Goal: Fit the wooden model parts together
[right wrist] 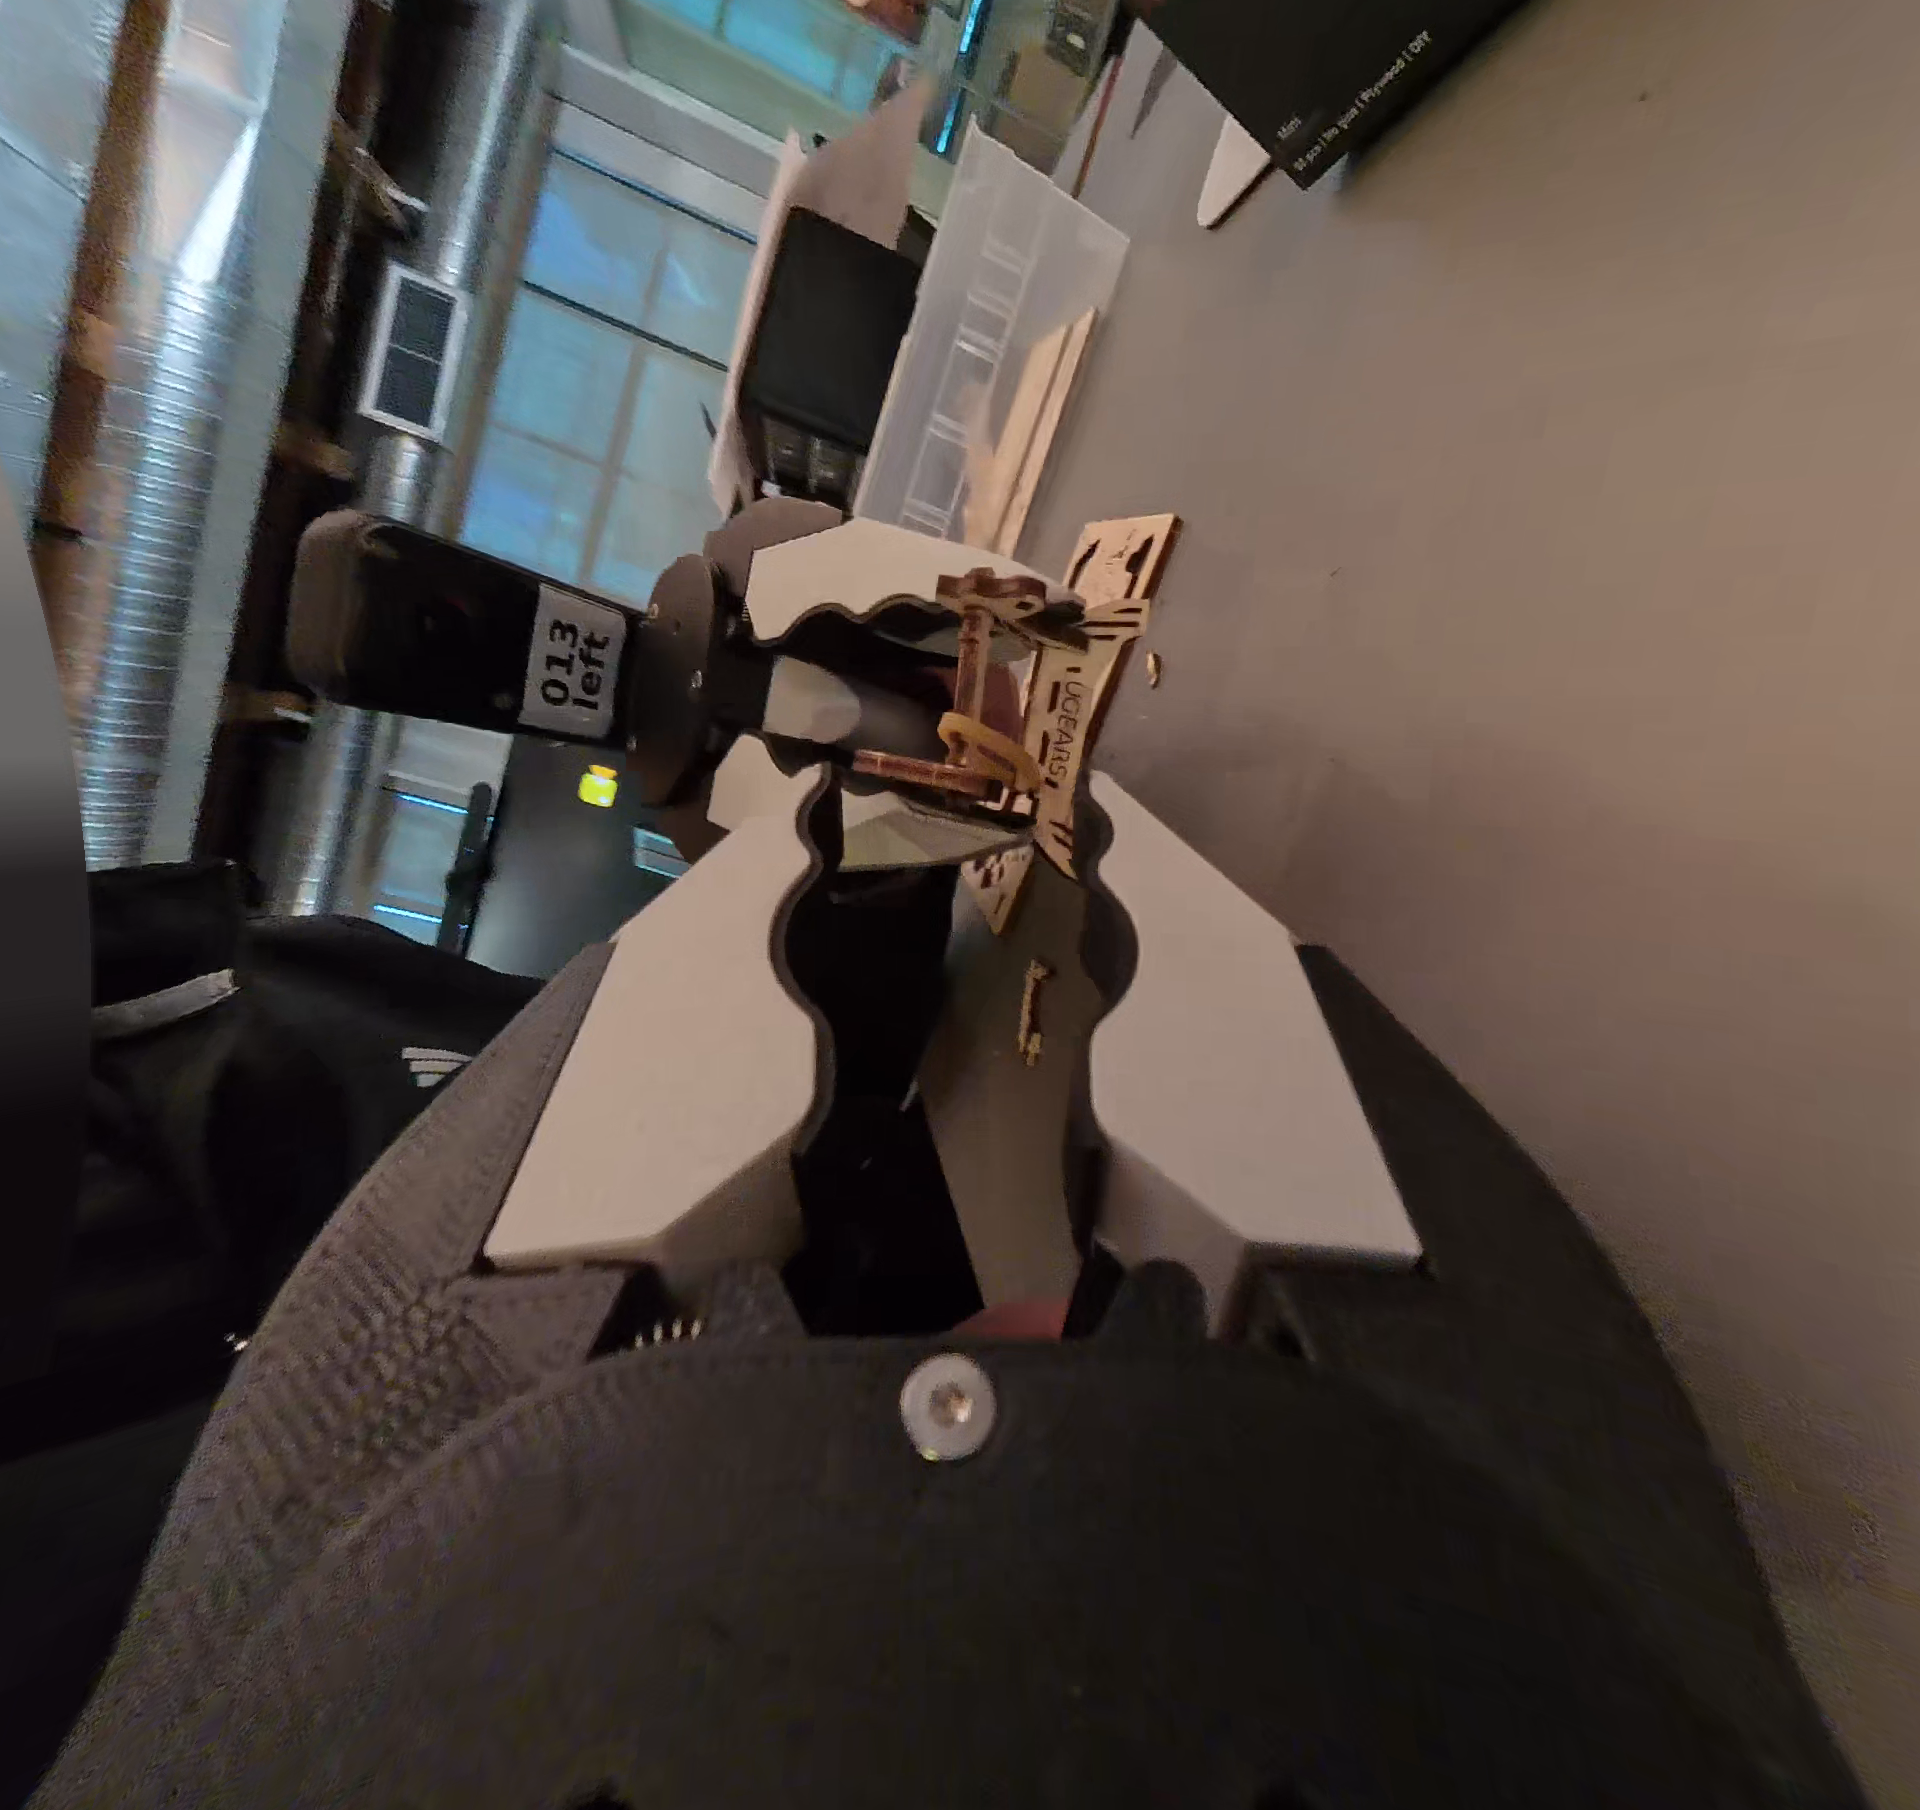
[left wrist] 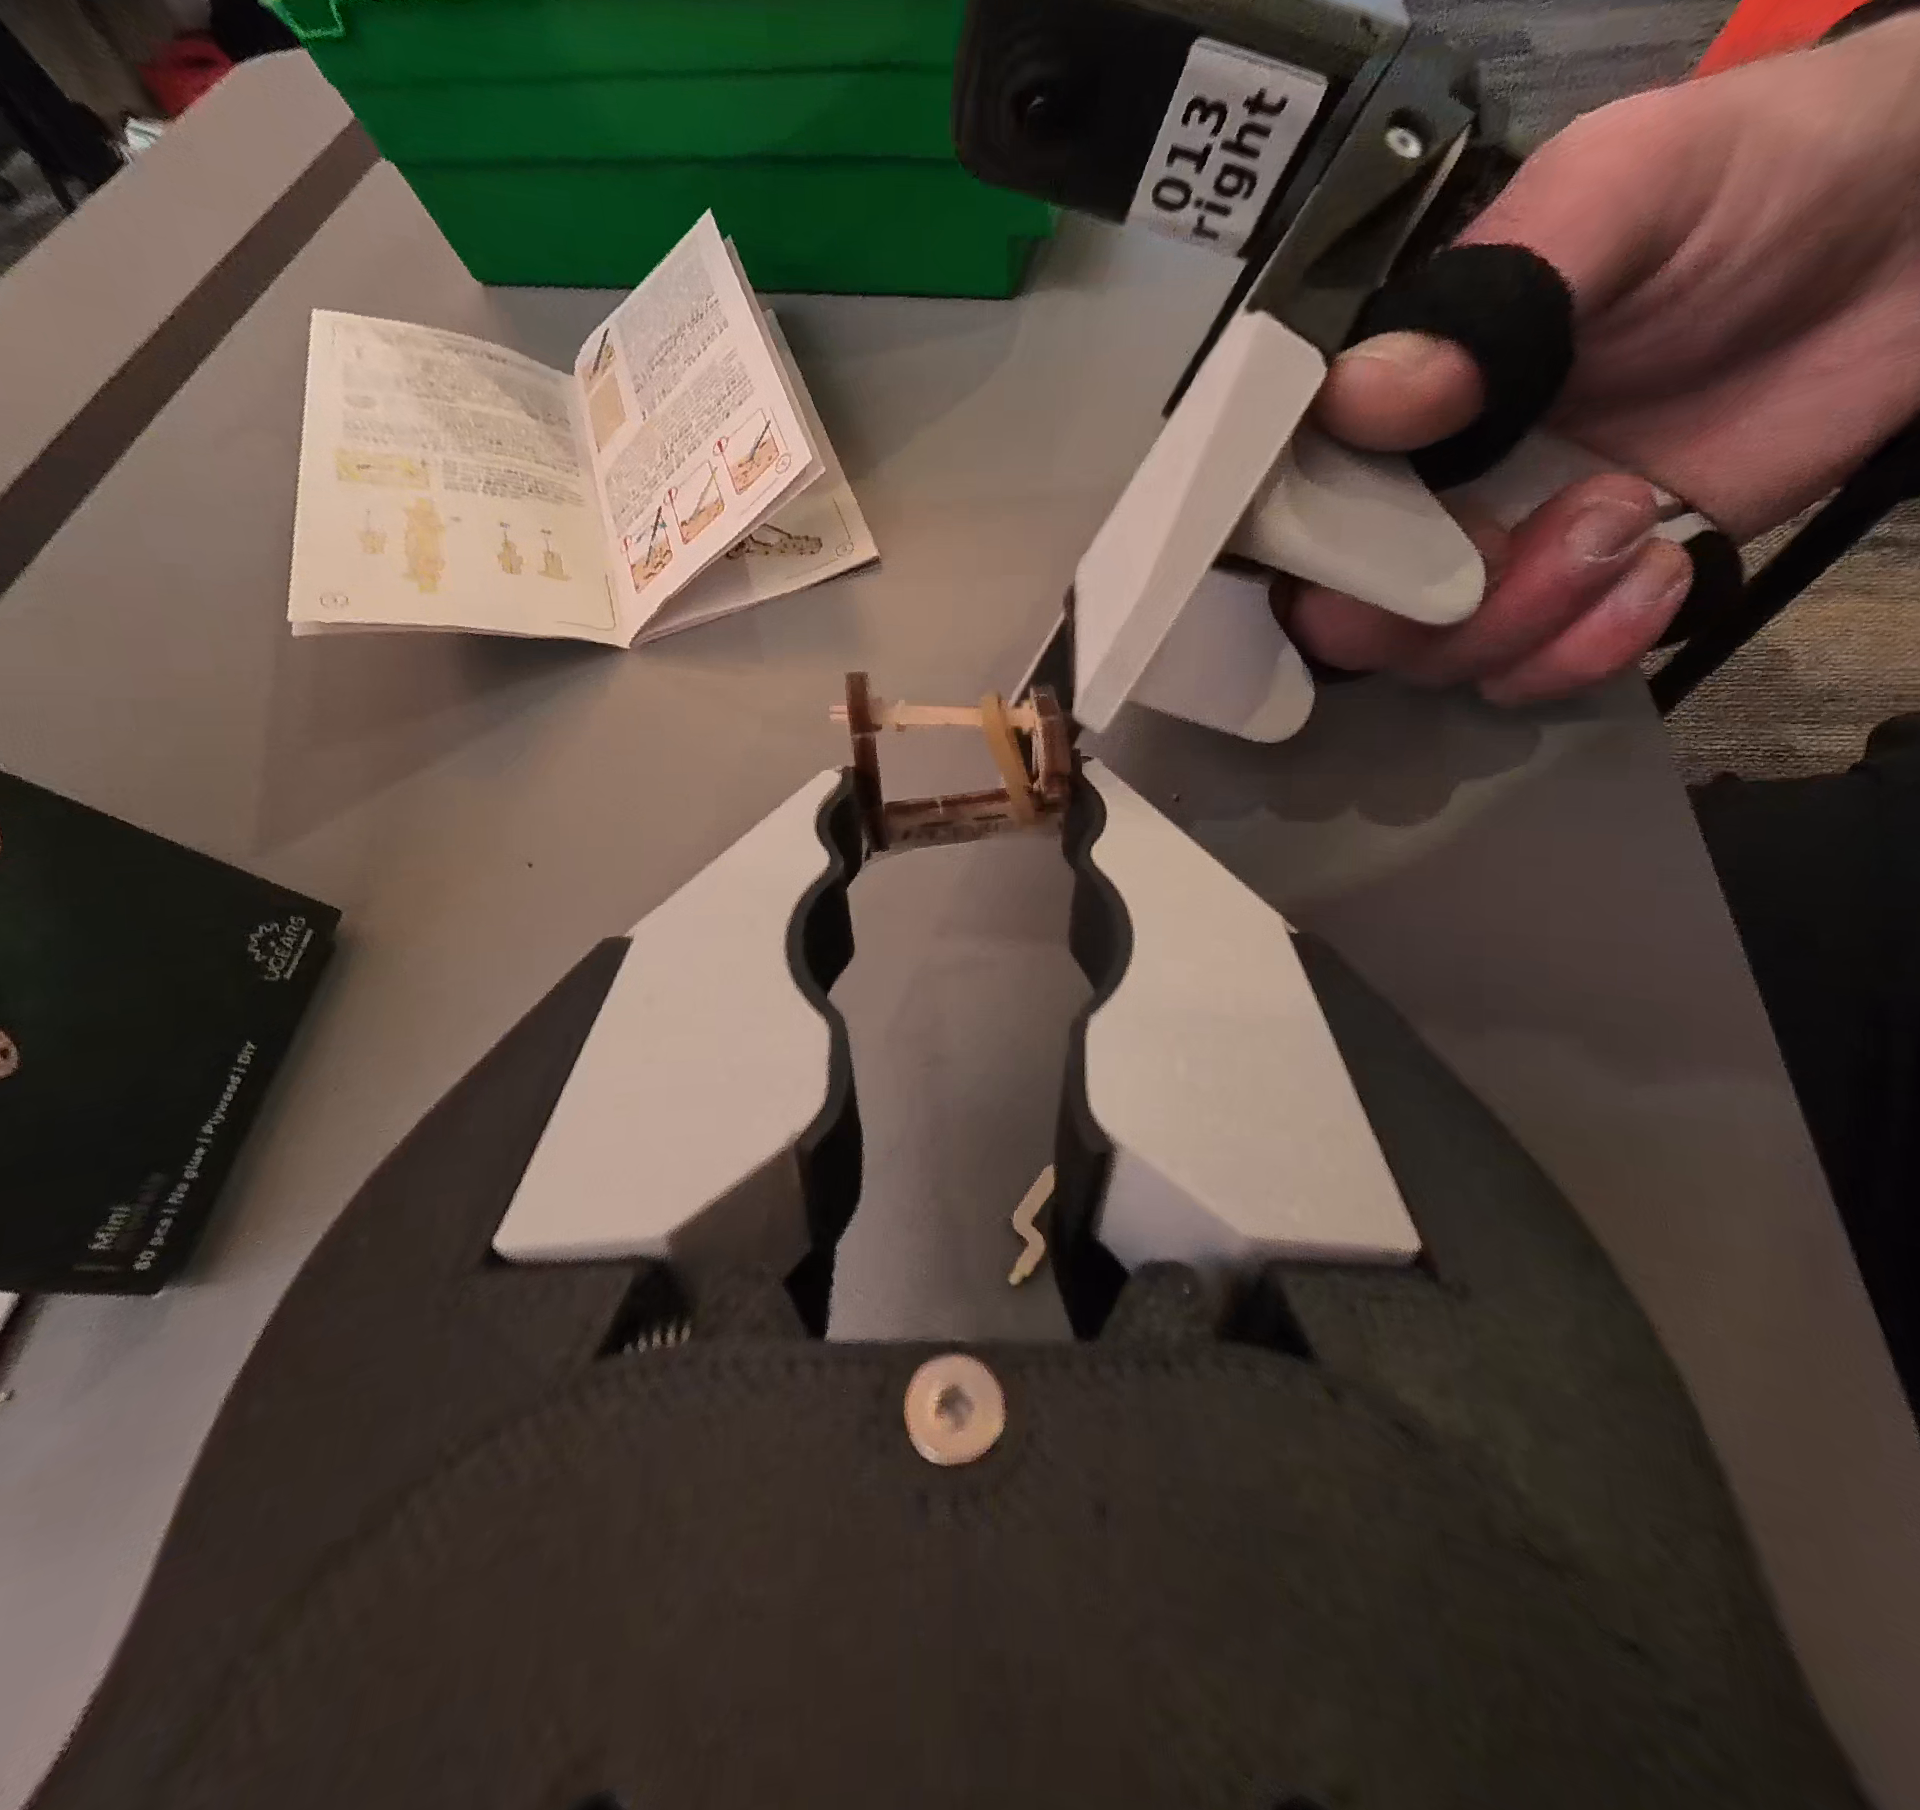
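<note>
A small wooden model frame [left wrist: 940,810] has two brown side plates, a base bar, a pale axle across the top and a rubber band at its right end. My left gripper [left wrist: 961,794] is shut on it, one fingertip against each side plate, just above the grey table [left wrist: 312,773]. My right gripper [left wrist: 1075,716] comes in from the upper right, turned on its side, at the model's right end. In the right wrist view my right gripper [right wrist: 951,804] straddles that end of the model [right wrist: 1070,721] and the left gripper's [right wrist: 914,700] lower finger. A gap shows at its left pad, so it is open.
A green bin [left wrist: 665,98] stands at the back, with an open instruction booklet [left wrist: 468,472] in front of it. A black box [left wrist: 135,1033] lies at the left. A small loose wooden part [left wrist: 1029,1225] lies under my left gripper. A plywood sheet [right wrist: 1122,555] and a clear container [right wrist: 997,326] lie beyond. Both grippers' tips are close together, under 4 cm apart.
</note>
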### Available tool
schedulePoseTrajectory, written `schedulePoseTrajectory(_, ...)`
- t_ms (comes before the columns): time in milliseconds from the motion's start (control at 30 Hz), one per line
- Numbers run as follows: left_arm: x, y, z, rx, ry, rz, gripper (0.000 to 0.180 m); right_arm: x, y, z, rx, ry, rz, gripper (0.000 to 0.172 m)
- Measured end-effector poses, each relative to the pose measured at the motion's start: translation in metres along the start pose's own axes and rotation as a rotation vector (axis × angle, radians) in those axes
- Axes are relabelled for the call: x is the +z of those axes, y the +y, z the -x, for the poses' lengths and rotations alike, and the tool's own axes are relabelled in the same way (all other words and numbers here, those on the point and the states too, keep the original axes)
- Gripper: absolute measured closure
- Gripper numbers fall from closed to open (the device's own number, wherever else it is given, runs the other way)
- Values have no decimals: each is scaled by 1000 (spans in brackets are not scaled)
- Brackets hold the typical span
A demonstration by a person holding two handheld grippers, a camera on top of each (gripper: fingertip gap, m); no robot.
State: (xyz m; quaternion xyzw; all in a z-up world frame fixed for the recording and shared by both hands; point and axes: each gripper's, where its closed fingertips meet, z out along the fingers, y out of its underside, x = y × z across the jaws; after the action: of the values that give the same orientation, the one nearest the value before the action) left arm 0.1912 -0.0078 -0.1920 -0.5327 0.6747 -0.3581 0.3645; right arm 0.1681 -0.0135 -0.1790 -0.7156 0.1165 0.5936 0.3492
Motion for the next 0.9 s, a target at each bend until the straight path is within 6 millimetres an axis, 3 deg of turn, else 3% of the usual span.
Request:
schedulePoseTrajectory(200,1,-1,-2,44,-8,3,144,-3,2,-2,37,-26,8,134)
schedulePoseTrajectory(467,11,19,-6,59,13,117,144,-9,7,-18,78,29,32,142)
schedulePoseTrajectory(833,19,29,-10,76,29,158,145,-11,14,-30,126,67,54,147)
schedulePoseTrajectory(900,19,27,-10,72,30,145,145,-12,13,-31,132,70,49,159)
